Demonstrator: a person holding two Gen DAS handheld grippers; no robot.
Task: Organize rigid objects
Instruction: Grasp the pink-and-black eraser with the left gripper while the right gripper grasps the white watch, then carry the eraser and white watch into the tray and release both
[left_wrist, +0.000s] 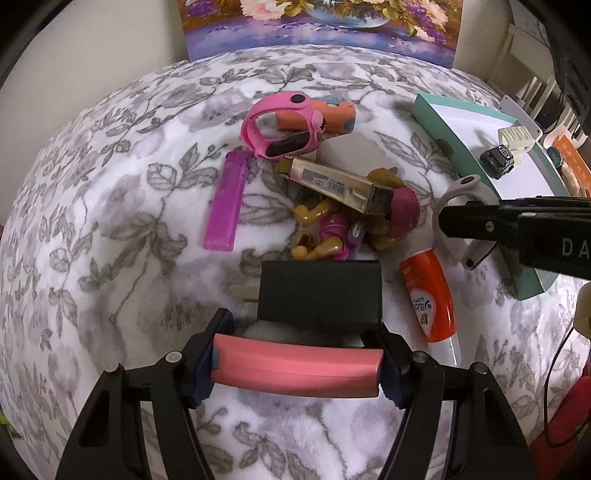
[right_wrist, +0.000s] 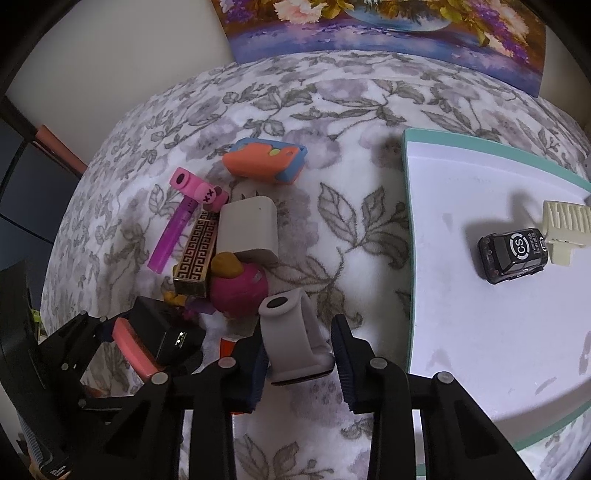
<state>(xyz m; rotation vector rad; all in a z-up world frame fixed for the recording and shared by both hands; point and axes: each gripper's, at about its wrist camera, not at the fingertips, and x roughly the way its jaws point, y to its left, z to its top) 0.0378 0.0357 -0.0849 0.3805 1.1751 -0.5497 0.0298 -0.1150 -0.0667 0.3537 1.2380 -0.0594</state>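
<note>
Jaws: your left gripper (left_wrist: 297, 363) clamped the pink bar (left_wrist: 295, 365) | right gripper (right_wrist: 301, 363) straddled grey strap (right_wrist: 295, 332), grip unclear | toy car (right_wrist: 511, 254) fully visible only from right wrist.

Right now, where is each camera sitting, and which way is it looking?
Left wrist: sits on the left gripper, looking down along its fingers at the toy pile; a pink bar spans its pads, and the right gripper reaches in from the right.
Right wrist: sits on the right gripper, looking down at a grey watch band between its fingers, beside the white tray; the left gripper shows lower left.
Both share: toy car, purple lighter, floral blanket.
</note>
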